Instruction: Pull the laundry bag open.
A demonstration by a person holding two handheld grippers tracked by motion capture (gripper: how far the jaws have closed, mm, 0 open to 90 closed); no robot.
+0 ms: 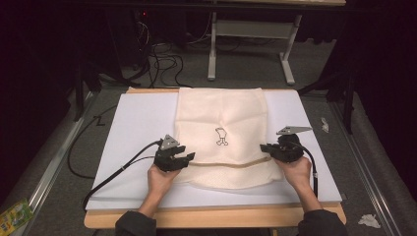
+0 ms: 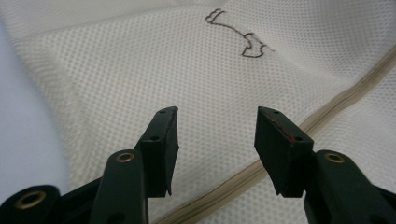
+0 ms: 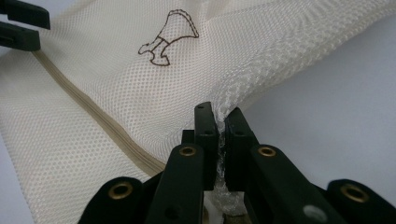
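On a white board (image 1: 133, 123) over a wooden table (image 1: 211, 216), cables (image 1: 162, 61) trailing behind, our left gripper (image 1: 189, 158) hovers with jaws apart above the cream mesh laundry bag (image 1: 221, 113); our right gripper (image 1: 264, 147) pinches its edge.

1. A white board (image 1: 137, 118) covers the wooden bench (image 1: 216, 216).
2. Black cables (image 1: 164, 61) lie tangled on the grey floor (image 1: 246, 73) beyond it.
3. A white frame (image 1: 251, 29) stands farther back.
4. Crumpled white scraps (image 1: 369, 220) lie at the right.
5. A green packet (image 1: 14, 215) lies at the lower left.
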